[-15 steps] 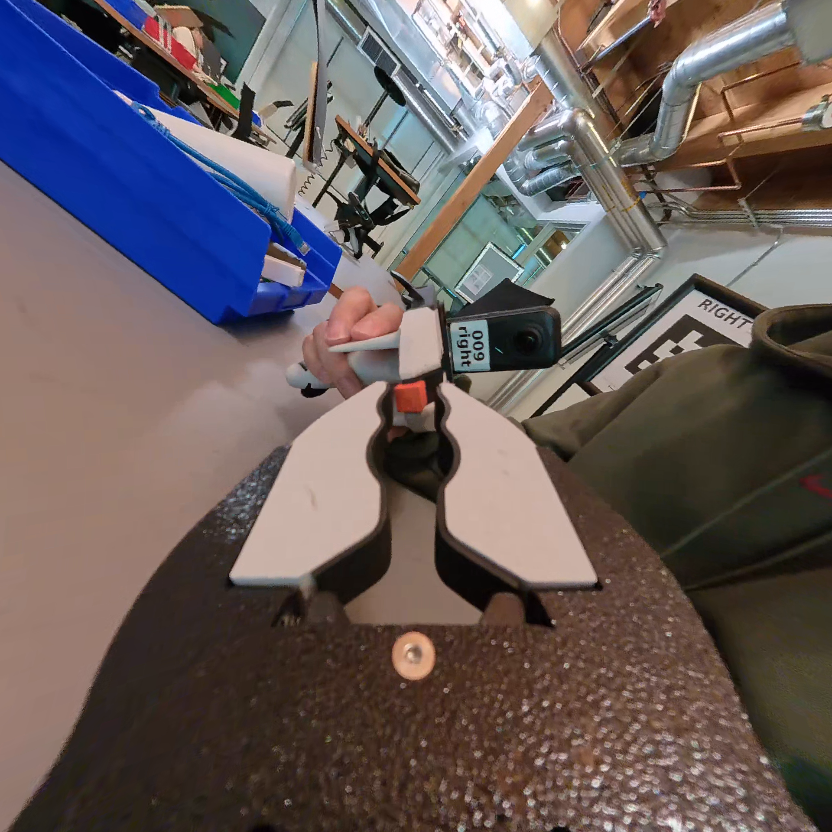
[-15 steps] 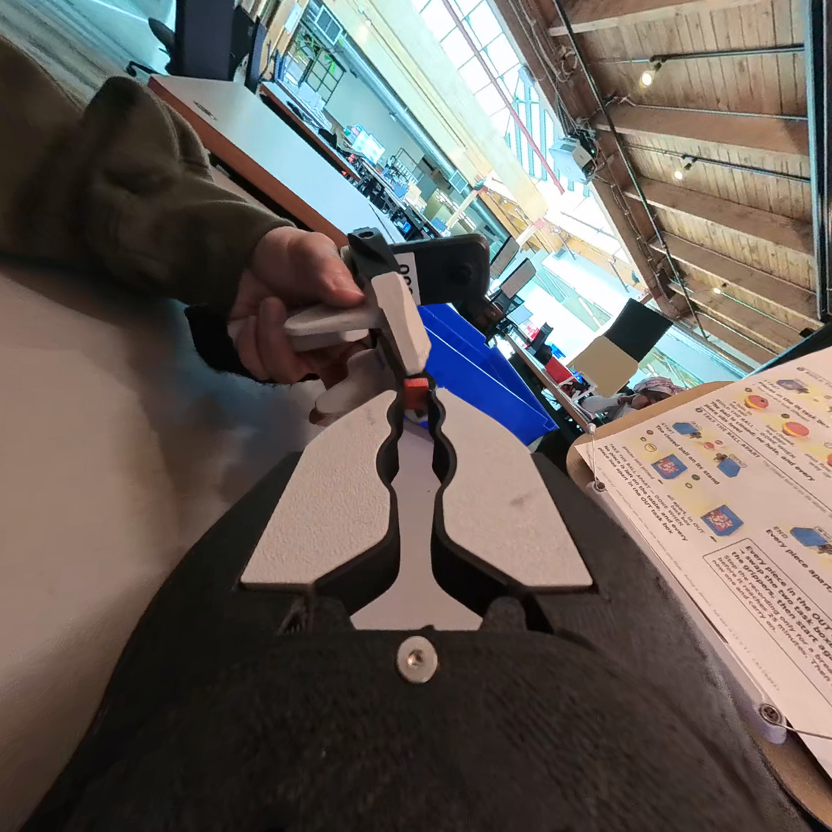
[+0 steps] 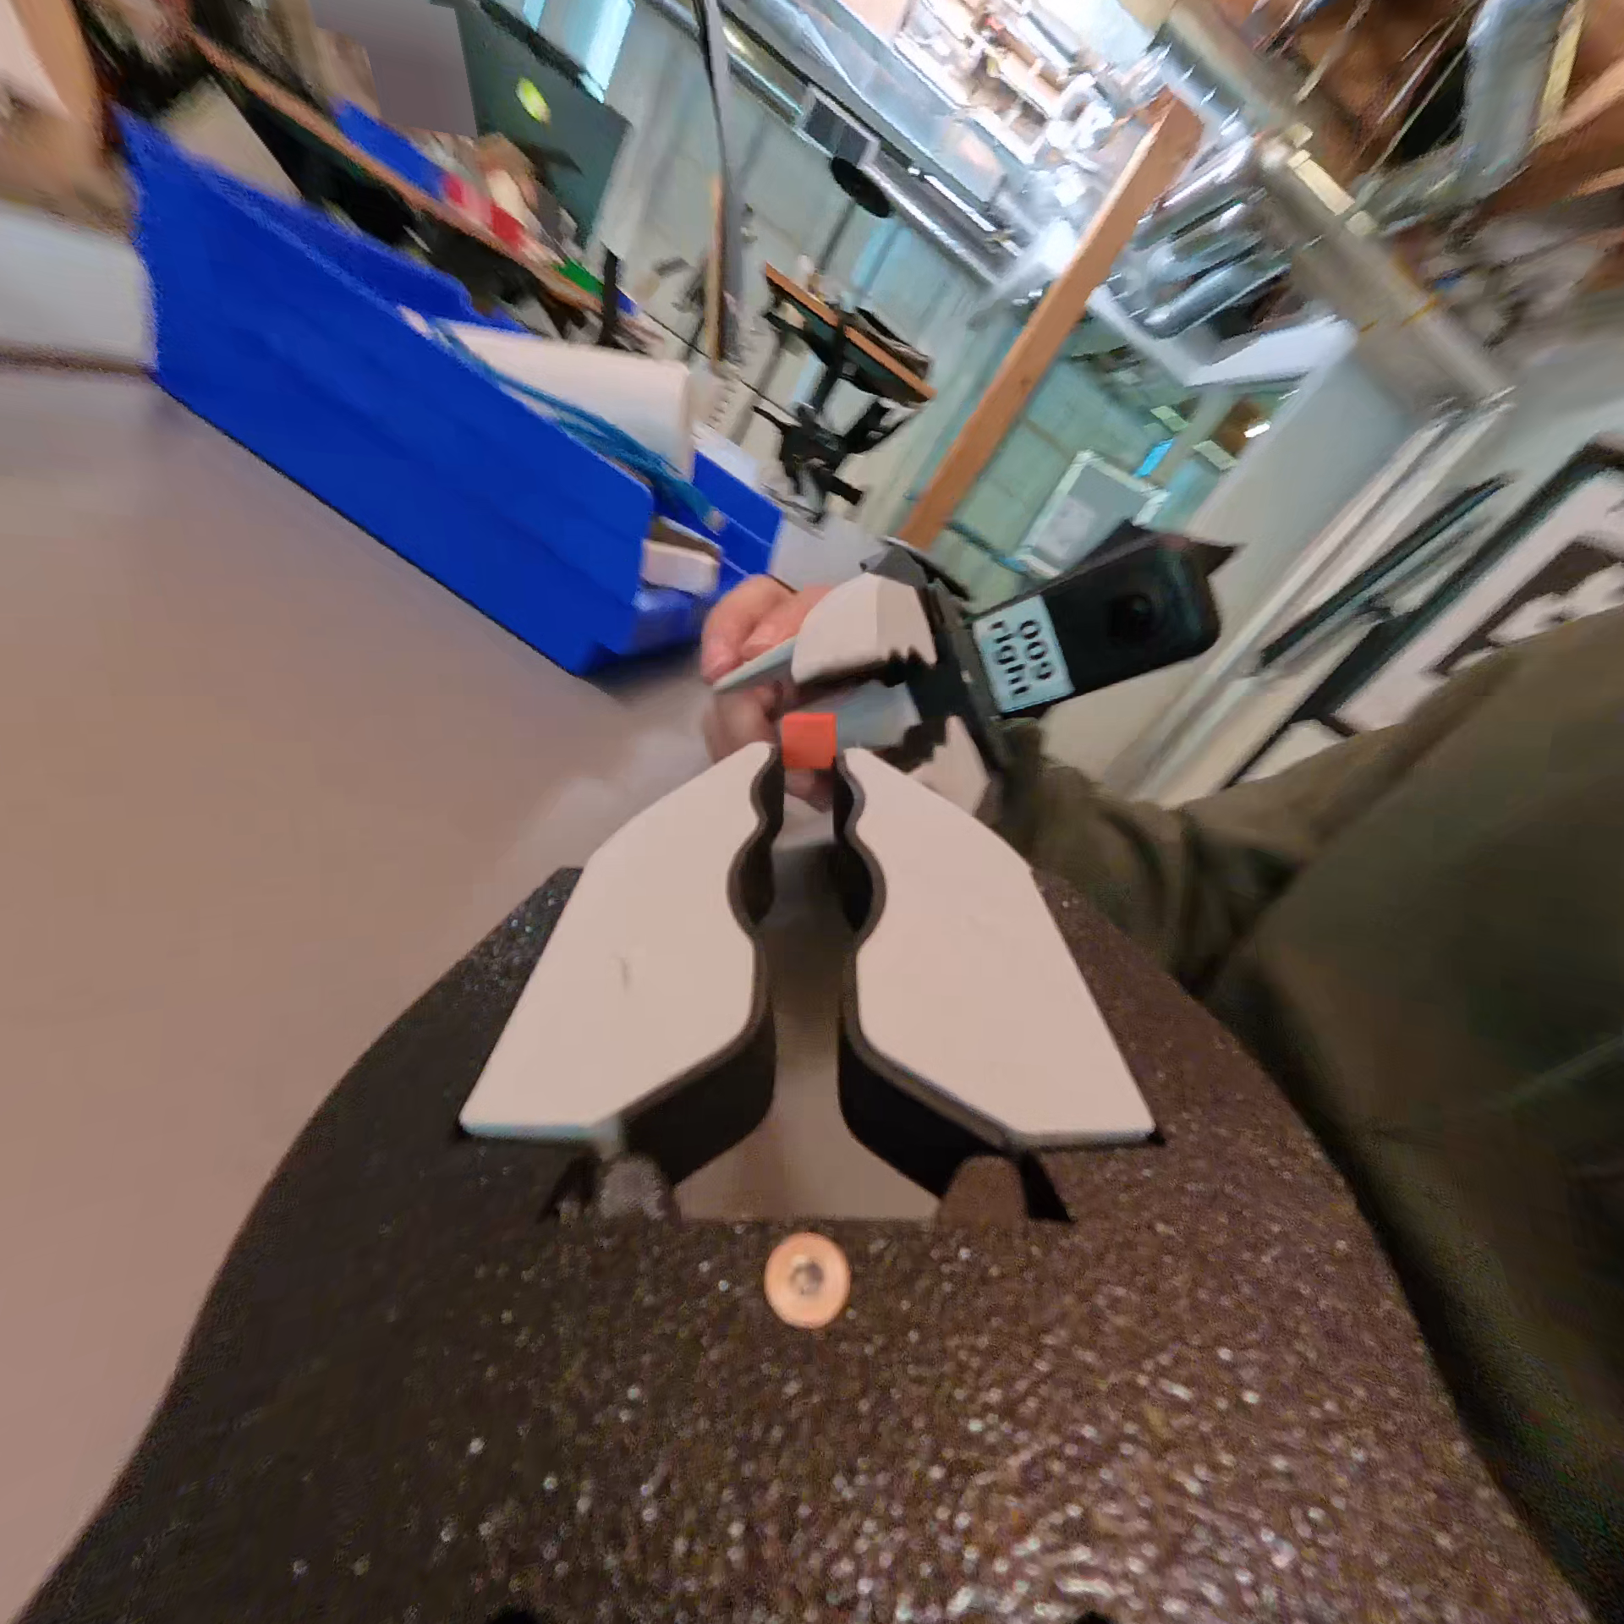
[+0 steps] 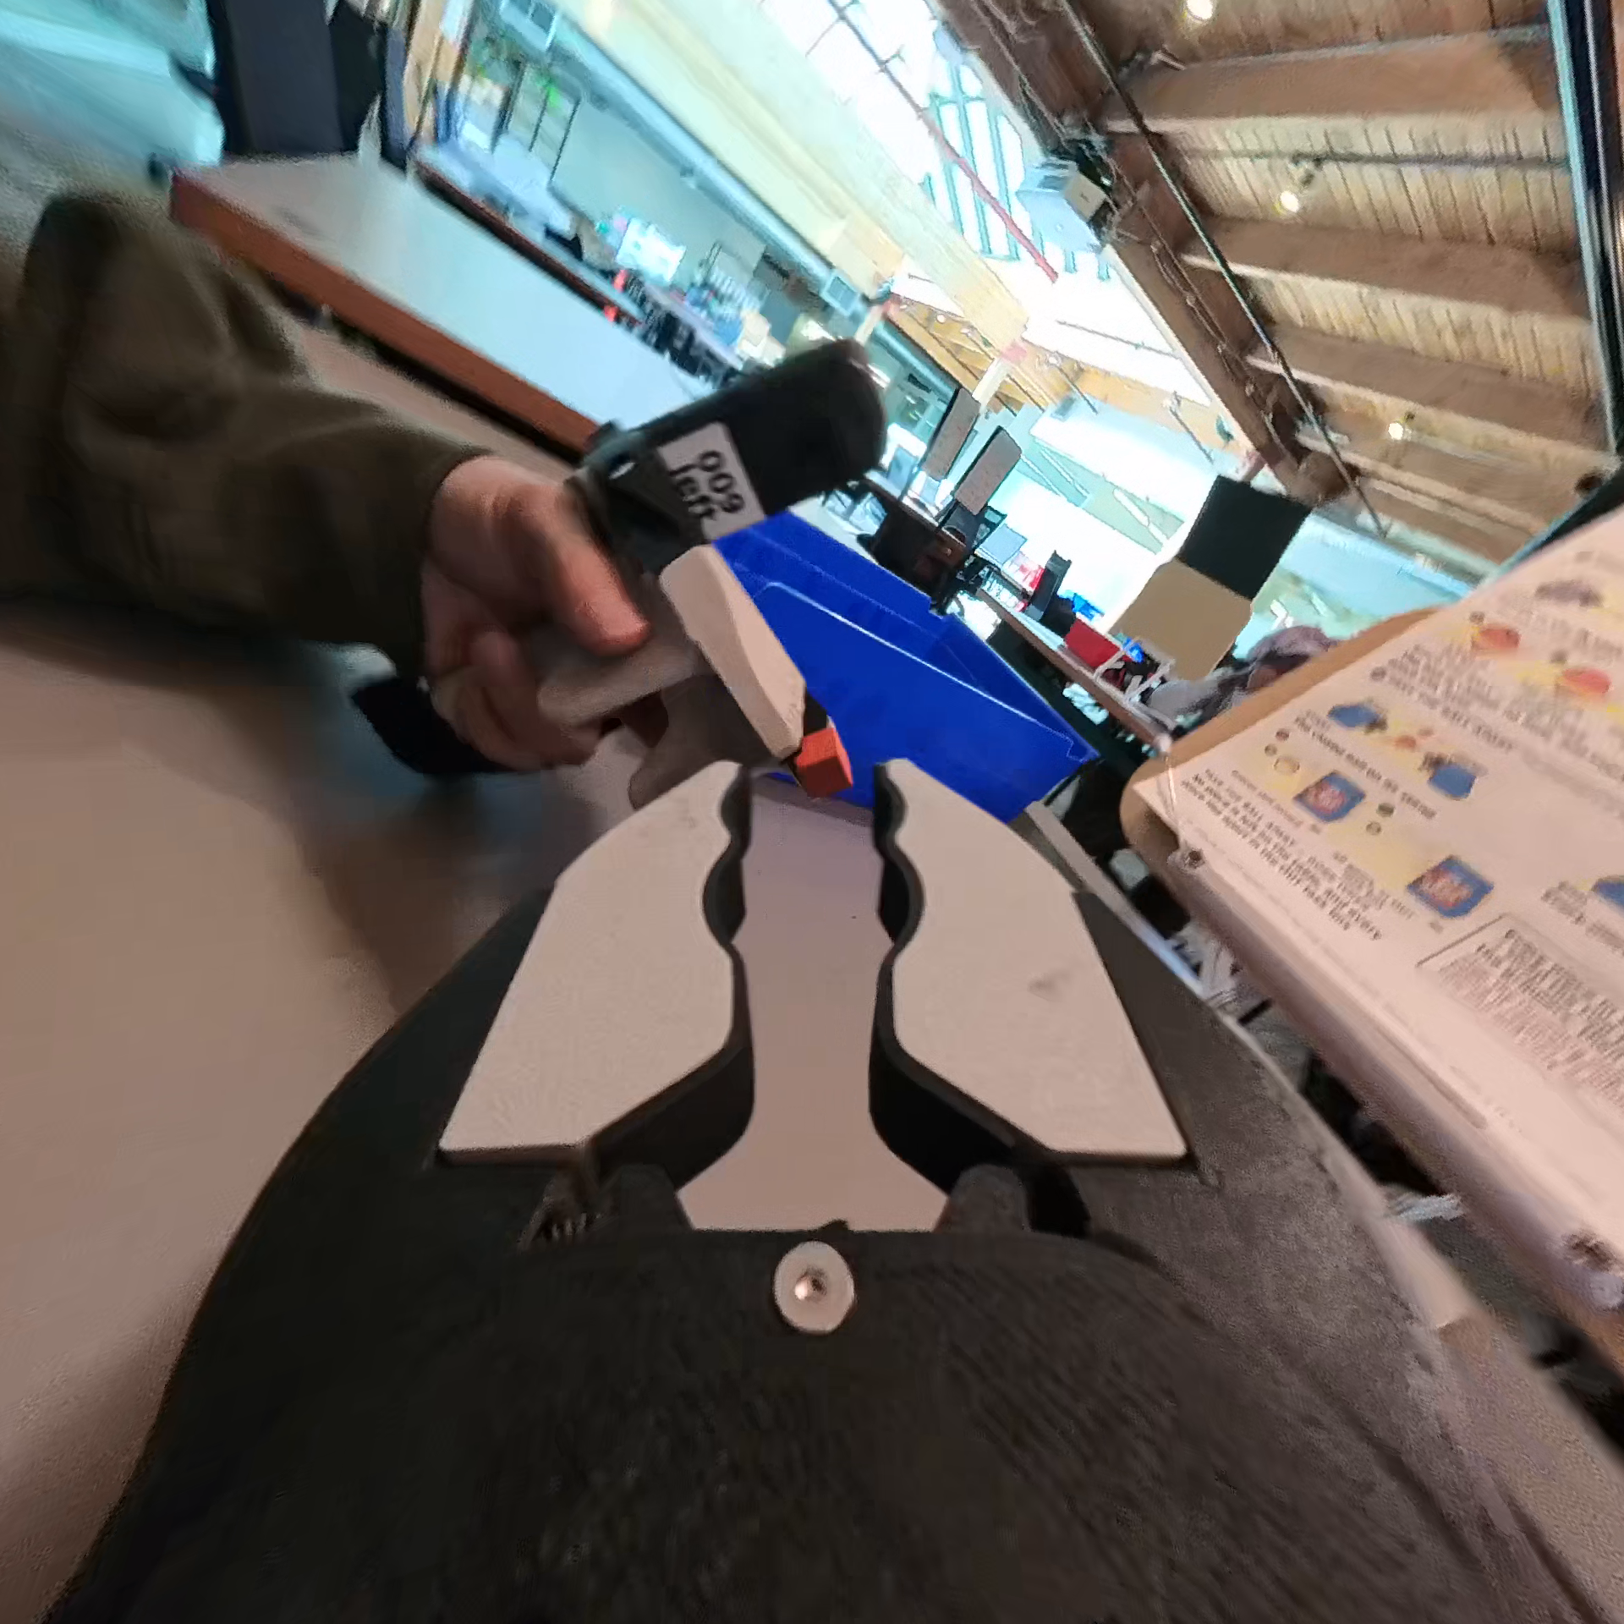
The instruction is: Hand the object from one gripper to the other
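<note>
Grey tabletop (image 3: pixel 264 791) runs wide and bare to the left of the left gripper (image 3: pixel 807 773), its far edge bounded by a row of blue bins (image 3: pixel 395 422), while an olive-green sleeve (image 3: pixel 1362 923) fills the right side of that view. A small orange-red cube (image 3: pixel 808 740), flat-faced and sharp-cornered, sits clamped between the left gripper's tips, held in the air above the table. In the left wrist view the right gripper (image 3: pixel 866 694) hangs just behind the cube, its pale fingers (image 3: pixel 857 628) seen edge-on, so the gap between them is hard to judge there. The right wrist view settles it: the right gripper (image 4: pixel 813 782) stands with its jaws apart, nothing between them, and the cube (image 4: pixel 824 763) hangs just beyond the tips, pinched at the end of the left gripper (image 4: pixel 804 747), which slants down from a hand (image 4: pixel 518 615) at upper left. Only this view shows a board with a printed colour sheet (image 4: pixel 1406 835) crowding the right edge, a blue bin (image 4: pixel 896 677) directly behind the cube, and a long white table (image 4: pixel 422 264) farther back. Only the left wrist view shows the timber post (image 3: pixel 1046 316) and silver ducts (image 3: pixel 1371 246) overhead.
</note>
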### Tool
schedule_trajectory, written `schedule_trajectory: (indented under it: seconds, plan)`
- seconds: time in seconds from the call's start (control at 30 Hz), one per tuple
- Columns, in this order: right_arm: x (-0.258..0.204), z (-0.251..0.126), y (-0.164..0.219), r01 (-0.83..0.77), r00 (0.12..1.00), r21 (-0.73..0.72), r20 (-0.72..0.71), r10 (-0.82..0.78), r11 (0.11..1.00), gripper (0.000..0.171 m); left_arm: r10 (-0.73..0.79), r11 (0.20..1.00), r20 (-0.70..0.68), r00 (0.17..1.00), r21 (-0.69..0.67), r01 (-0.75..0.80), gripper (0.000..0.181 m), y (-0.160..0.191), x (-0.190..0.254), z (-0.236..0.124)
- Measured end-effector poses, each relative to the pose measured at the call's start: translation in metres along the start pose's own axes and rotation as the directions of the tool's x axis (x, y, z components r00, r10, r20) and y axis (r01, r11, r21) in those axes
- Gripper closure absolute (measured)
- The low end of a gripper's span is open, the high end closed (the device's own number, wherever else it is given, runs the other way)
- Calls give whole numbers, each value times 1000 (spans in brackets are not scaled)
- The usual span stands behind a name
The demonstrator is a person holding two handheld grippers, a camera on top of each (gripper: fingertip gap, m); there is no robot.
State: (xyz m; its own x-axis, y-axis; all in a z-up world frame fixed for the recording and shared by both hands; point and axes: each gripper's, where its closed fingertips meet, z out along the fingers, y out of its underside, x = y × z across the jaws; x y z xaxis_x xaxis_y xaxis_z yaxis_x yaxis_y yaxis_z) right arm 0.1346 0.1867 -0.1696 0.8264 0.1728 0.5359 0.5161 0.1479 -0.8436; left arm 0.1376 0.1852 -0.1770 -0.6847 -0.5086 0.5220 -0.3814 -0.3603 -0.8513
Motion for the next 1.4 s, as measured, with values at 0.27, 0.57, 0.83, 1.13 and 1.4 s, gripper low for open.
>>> schedule_trajectory:
  seconds: [0.27, 0.57, 0.83, 1.13, 1.4]
  plan:
    - [8, 0, -7, -882, 457, 12, 271, 847, 472, 129, 709, 688, 249, 660, -38, -724, 172, -22, 3, -9]
    - [-11, -4, -18, -977, -10, -192, 465, 885, 90, 140, 868, 479, 201, 454, -94, -873, 172, -12, 16, 1]
    - [-7, -5, -20, -980, -89, -197, 490, 867, 11, 144, 888, 451, 164, 429, -137, -882, 172, -3, 14, 5]
    - [-4, -4, -12, -982, -11, -174, 463, 886, 79, 160, 886, 452, 192, 421, -164, -877, 172, -5, 8, 5]
    - [12, -2, 22, -554, 823, -117, 72, 563, 825, 161, 650, 756, 282, 705, -151, -637, 152, -6, -14, -2]
